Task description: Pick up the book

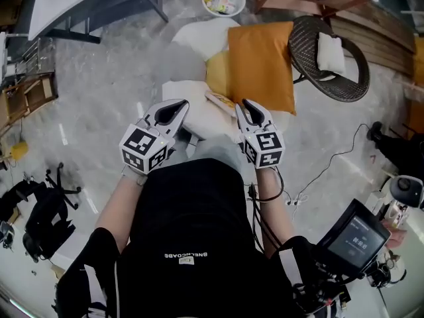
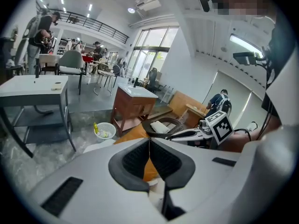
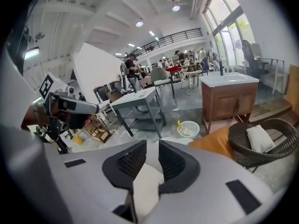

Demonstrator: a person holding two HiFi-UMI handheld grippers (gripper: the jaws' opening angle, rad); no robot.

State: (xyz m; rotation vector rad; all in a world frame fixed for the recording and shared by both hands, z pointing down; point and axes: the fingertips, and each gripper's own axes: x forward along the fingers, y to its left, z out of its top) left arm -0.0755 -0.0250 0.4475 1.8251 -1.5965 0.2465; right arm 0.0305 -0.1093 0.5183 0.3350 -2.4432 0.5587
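Right below the head camera I see the black top point(image 1: 192, 230) of the person who carries my tools, with both arms stretched forward. My left gripper point(image 1: 177, 106) is on the left side and my right gripper point(image 1: 248, 106) is on the right side, and both point down and away. In its own view the left gripper point(image 2: 149, 141) has its two jaws together, tips touching, with nothing in between. In the right gripper view the right gripper point(image 3: 152, 146) has its jaws a little apart, and they hold nothing; I only see something white through the gap. Under both tools lies a white cushion point(image 1: 199, 121) on the floor. Just past it, between the two gripper tips, lies a thin, light thing that I take for the book point(image 1: 220, 100). It rests at the near left corner of a big orange cushion point(image 1: 262, 61), and neither tool touches it. To the right of the orange cushion stands a round dark wicker chair point(image 1: 334, 85) with a white pillow point(image 1: 330, 53) on its seat. Farther off sits a white basket point(image 1: 223, 8) with small things inside. Far off on the left stands a grey table point(image 1: 73, 2).
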